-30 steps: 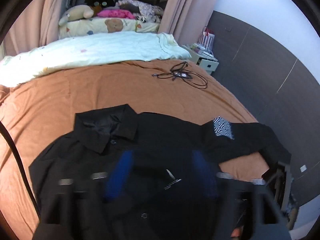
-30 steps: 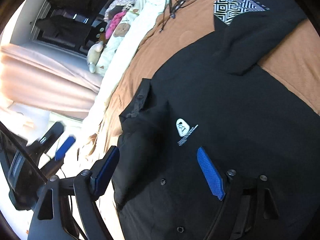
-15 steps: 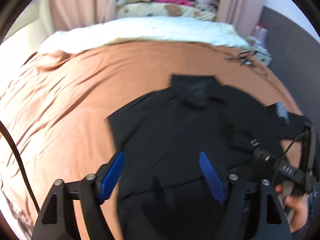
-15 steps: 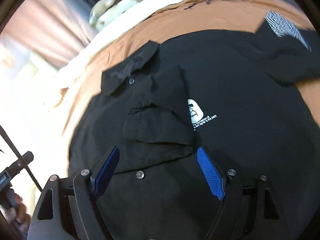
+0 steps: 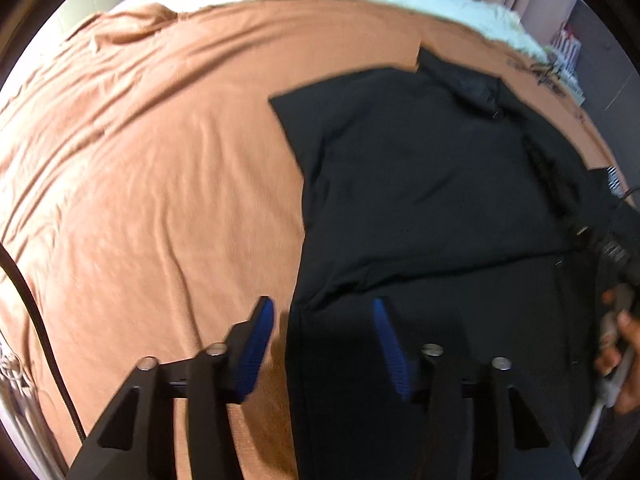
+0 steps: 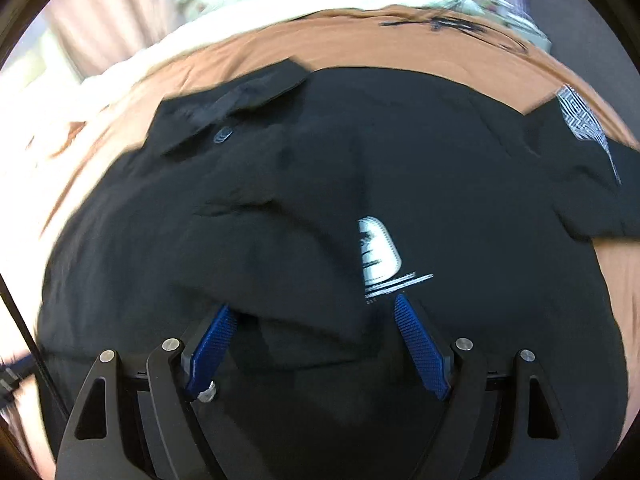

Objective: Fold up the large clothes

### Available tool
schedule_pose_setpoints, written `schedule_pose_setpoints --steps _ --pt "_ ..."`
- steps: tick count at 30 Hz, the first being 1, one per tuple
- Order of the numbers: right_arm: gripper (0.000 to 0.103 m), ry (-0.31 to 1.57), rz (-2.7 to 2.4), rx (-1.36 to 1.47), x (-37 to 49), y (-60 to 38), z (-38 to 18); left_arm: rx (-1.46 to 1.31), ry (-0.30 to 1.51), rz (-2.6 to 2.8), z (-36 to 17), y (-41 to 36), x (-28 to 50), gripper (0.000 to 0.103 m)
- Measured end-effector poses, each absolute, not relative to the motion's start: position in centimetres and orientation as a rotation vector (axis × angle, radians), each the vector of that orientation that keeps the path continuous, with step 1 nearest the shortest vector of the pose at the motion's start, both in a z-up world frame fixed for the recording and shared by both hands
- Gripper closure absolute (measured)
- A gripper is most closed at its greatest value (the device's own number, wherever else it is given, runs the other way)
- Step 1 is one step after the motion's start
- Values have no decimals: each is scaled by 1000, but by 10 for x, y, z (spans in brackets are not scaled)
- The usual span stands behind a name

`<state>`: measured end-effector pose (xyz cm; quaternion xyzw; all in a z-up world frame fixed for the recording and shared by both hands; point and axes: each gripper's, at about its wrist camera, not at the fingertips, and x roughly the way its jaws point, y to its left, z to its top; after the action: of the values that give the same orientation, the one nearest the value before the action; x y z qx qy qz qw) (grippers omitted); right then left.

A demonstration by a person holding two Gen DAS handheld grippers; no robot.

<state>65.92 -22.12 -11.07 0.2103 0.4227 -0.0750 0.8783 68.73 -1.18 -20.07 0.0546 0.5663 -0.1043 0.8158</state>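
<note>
Two grippers over black shirt (image 5: 420,184) on orange bedsheet (image 5: 160,160). Left gripper (image 5: 322,320) closing, shirt's 9 o'clock edge between unpressed pads. Right gripper (image 6: 314,320) closing, pads apart above chest fold.

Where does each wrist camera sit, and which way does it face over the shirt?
Left wrist: behind the left gripper, jaws closing, angled down at the black shirt side edge on the orange bedsheet; the other hand shows at right.
Right wrist: behind the right gripper, jaws closing, over the shirt's white logo.
Shared: shirt, collar, sheet.
</note>
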Motion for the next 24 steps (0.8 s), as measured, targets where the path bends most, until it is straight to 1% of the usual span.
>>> schedule_pose_setpoints --steps 1,2,6,10,16,17,18,19,20,21,22,24 --pt "37 866 -165 491 656 -232 -113 119 1218 -210 -206 -12 689 63" --pt "40 852 -162 543 653 -241 -116 119 1223 -199 -209 -11 691 65" --pt "60 771 -152 834 633 -290 -135 72 1208 -155 -216 0 693 67" --pt "61 692 -141 1080 610 -322 -157 43 1210 -154 -216 7 695 67" --pt "61 689 -75 1159 601 -331 -172 64 1185 -157 -205 2 689 67" --pt "63 689 -69 1160 604 -336 -173 62 1179 -165 -203 1 686 67" --pt "69 691 -68 1152 605 -336 -176 65 1171 -169 -201 0 686 67" --pt "78 694 -62 1145 609 -337 -179 67 1162 -170 -200 0 686 67" --pt "84 694 -51 1144 611 -344 -181 66 1157 -170 -199 0 687 67" --pt "98 695 -56 1136 613 -347 -179 64 1155 -167 -199 1 687 67" --pt "102 698 -85 1127 612 -351 -182 65 1157 -159 -199 2 688 67" --pt "103 688 -87 1172 608 -358 -189 63 1176 -145 -204 1 692 67"
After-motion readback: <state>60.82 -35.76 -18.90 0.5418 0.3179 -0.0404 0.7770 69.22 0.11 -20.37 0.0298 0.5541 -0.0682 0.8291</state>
